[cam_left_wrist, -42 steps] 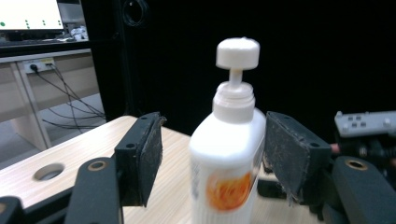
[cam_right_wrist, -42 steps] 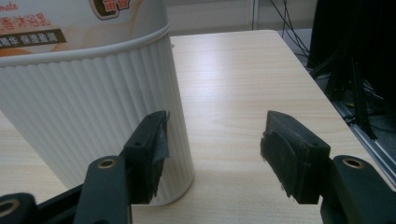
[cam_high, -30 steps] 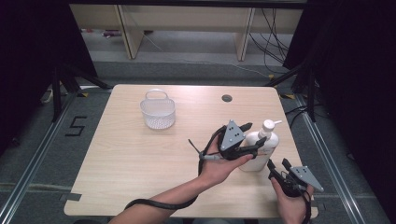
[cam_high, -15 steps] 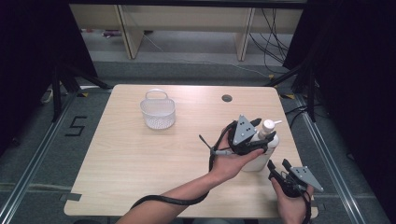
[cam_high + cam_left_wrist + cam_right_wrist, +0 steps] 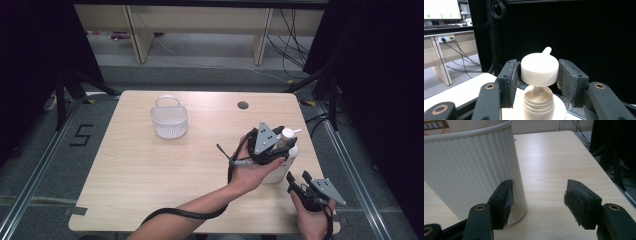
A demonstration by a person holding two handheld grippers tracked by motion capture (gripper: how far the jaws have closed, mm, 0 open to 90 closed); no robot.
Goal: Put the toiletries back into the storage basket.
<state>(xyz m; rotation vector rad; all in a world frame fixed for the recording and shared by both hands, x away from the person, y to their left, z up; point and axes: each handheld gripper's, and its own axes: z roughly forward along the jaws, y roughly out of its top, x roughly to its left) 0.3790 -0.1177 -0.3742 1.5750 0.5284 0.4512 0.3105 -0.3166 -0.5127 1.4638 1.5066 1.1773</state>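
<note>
1. Presently at table's (image 5: 150, 170) right side: white ribbed pump bottle (image 5: 471, 170), upright.
2. Left gripper (image 5: 539, 75): jaws flanking pump head (image 5: 539, 68), left pad touching, right pad just apart; not clamped.
3. Right gripper (image 5: 537, 202): spread wide, empty, just beside bottle base.
4. Far left: clear mesh basket (image 5: 169, 119), well apart.
5. Far edge: round cable hole (image 5: 243, 105).

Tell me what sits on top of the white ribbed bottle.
A white pump head on a thin stem above a threaded collar, between the jaws of the left tool, which stand beside it. Whether they touch it is unclear. The bottle body is hidden below.
</note>
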